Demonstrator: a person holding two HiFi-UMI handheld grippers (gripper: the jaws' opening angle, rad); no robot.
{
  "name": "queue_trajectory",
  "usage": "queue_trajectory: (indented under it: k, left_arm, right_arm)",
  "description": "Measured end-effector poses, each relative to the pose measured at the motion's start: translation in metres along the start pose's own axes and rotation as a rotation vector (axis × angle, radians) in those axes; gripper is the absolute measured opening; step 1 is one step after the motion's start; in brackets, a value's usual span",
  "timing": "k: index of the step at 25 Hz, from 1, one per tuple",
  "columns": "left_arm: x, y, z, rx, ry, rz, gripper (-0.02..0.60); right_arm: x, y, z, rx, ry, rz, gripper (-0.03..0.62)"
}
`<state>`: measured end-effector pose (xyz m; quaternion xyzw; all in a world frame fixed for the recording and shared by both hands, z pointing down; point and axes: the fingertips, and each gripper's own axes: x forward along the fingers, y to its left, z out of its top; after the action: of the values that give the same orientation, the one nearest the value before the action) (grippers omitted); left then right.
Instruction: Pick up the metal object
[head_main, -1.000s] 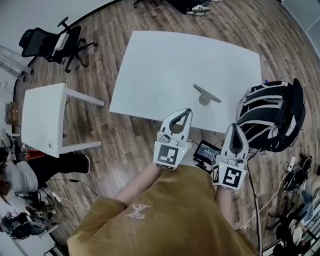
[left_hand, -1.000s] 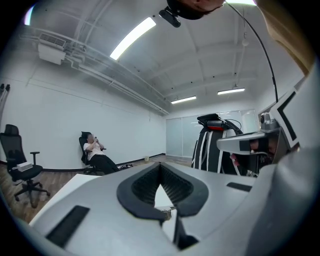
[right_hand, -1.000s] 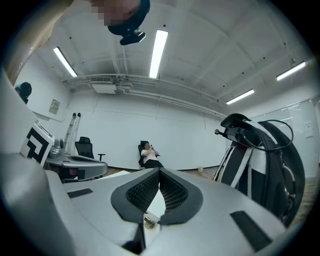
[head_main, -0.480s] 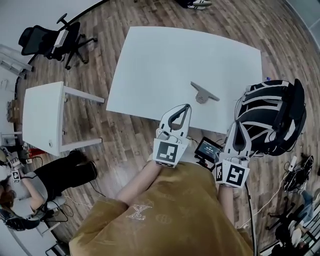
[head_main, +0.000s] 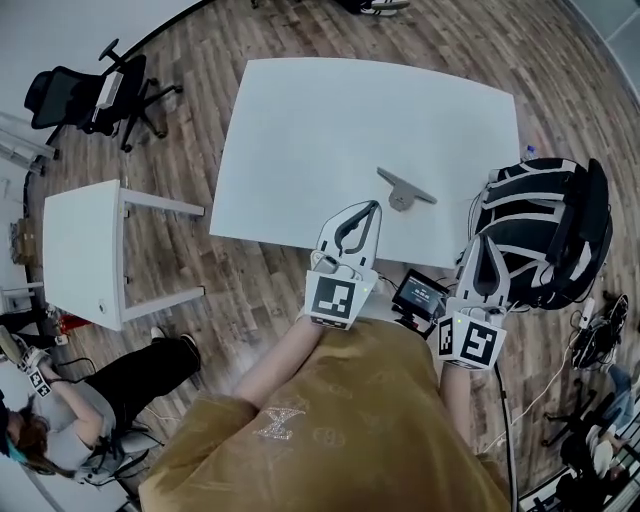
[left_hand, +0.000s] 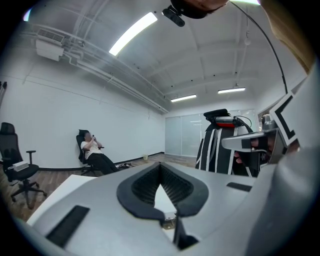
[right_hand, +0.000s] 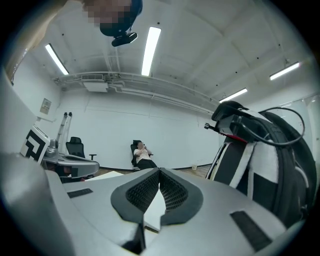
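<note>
The metal object (head_main: 404, 193) is too small to identify.

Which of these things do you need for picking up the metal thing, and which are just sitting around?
For the job:
- metal object, lying on the big table
- left gripper, shut and empty
- right gripper, shut and empty

Just lying about:
- small table
- office chair
- striped chair

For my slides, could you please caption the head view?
The left gripper and right gripper, shut and empty, hover at the near edge of the white table, short of the metal object.
</note>
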<state>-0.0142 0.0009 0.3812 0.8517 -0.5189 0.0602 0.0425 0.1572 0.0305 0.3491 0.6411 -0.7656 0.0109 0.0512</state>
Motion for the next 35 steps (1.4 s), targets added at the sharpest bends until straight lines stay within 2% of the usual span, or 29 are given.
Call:
queue_trajectory:
  k: [3, 8, 19, 27, 35]
  left_arm:
    - [0.009, 0.006, 0.002, 0.003, 0.002, -0.018, 0.005]
    - [0.027, 0.018, 0.002, 0.005, 0.007, -0.051, 0.006]
    - [0.057, 0.029, -0.016, 0.004, 0.041, -0.129, 0.005]
    - [0.079, 0.038, -0.040, -0.001, 0.109, -0.115, 0.005]
    - [0.097, 0.034, -0.078, 0.000, 0.188, -0.144, 0.006]
  right_arm:
    - [0.008, -0.001, 0.001, -0.012, 0.004, -0.013, 0.009]
    - [0.024, 0.011, -0.005, 0.021, 0.031, 0.016, 0.009]
    - [0.045, 0.006, -0.019, -0.006, 0.090, -0.034, 0.011]
    - [0.074, 0.015, -0.044, 0.017, 0.157, 0.033, 0.011]
    - [0.097, 0.013, -0.082, 0.077, 0.244, 0.087, 0.012]
